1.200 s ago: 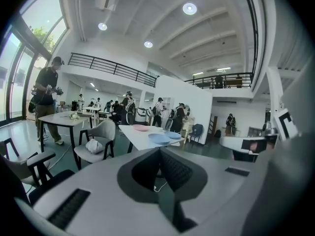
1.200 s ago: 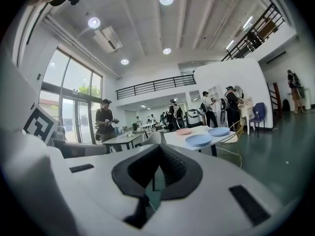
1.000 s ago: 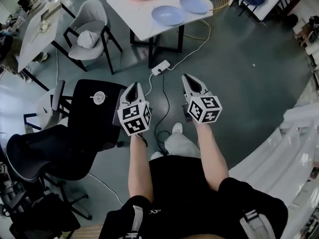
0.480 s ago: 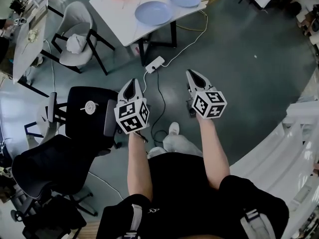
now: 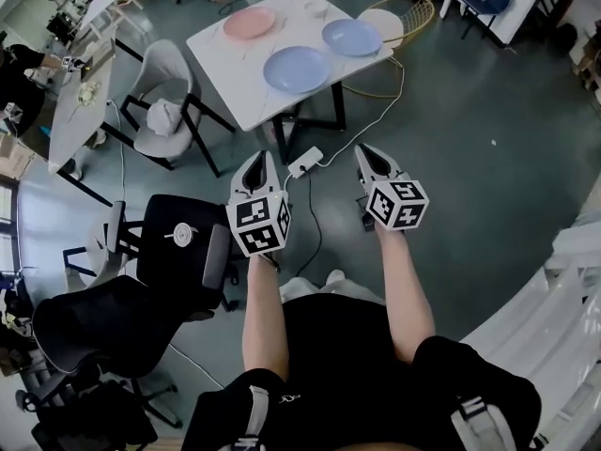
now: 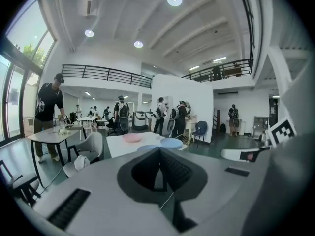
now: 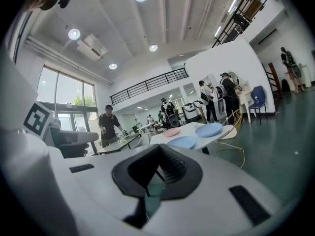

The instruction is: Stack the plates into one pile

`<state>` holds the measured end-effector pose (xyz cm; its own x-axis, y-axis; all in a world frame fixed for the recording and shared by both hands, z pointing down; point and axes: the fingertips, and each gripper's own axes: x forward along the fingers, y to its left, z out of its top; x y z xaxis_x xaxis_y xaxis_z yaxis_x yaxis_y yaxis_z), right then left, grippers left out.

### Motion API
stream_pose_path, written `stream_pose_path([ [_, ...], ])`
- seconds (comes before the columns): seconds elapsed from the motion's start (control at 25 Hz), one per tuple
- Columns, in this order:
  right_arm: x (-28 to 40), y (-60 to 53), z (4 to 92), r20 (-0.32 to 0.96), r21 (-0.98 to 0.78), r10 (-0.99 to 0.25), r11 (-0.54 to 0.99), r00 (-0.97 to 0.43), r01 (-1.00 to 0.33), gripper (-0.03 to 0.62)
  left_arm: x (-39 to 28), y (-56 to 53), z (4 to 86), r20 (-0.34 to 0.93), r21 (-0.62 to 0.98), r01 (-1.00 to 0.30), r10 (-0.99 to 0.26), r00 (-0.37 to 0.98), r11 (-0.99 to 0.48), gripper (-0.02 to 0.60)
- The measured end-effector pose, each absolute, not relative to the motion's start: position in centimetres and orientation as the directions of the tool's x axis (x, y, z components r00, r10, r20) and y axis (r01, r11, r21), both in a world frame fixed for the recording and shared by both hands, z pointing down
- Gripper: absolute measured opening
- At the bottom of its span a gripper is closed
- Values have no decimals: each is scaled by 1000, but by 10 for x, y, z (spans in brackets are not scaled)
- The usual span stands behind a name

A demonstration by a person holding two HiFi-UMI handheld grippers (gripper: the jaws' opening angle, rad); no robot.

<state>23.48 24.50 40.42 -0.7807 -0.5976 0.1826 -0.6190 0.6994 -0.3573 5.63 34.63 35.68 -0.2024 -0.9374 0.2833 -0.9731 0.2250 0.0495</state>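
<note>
Both grippers, left gripper [image 5: 259, 158] and right gripper [image 5: 365, 150], hang clenched and empty at mid-frame, well short of the white table [image 5: 235, 87] at top centre; on it lie a pink plate [image 5: 250, 23], a nearer blue plate [image 5: 297, 69] and a farther blue plate [image 5: 352, 37], unstacked. Only the gripper views show people [image 6: 121, 113] standing beyond the table; only the head view shows the black chairs [image 5: 103, 318] at lower left.

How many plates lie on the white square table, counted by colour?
Round pink plate: 1
Round light-blue plates, the nearer one and the farther one: 2
Total: 3
</note>
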Motion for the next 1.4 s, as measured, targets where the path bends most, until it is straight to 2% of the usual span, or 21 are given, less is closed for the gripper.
stream_pose_path([
  [0.48, 197, 236, 356, 86, -249, -492, 831, -866, -497, 6, 24, 327, 315, 160, 113, -950, -949, -270, 290, 15],
  [0.68, 199, 220, 330, 67, -81, -500, 860, -863, -504, 6, 25, 304, 302, 115, 121, -958, -963, -245, 259, 15],
  [0.96, 180, 192, 293, -9, -12, -492, 871, -871, -491, 6, -1, 280, 278, 20, 148, -953, -964, -263, 263, 15],
  [1.2, 144, 151, 299, -11, 139, -545, 830, -839, -541, 8, -46, 258, 304, 43, 143, -935, -946, -321, 323, 15],
  [1.28, 119, 142, 306, -12, 134, -529, 840, -848, -526, 8, -71, 250, 316, 85, 80, -930, -932, -353, 359, 15],
  [1.4, 84, 121, 327, 23, 85, -514, 855, -857, -511, 8, -103, 228, 333, 124, 94, -924, -925, -359, 372, 15],
])
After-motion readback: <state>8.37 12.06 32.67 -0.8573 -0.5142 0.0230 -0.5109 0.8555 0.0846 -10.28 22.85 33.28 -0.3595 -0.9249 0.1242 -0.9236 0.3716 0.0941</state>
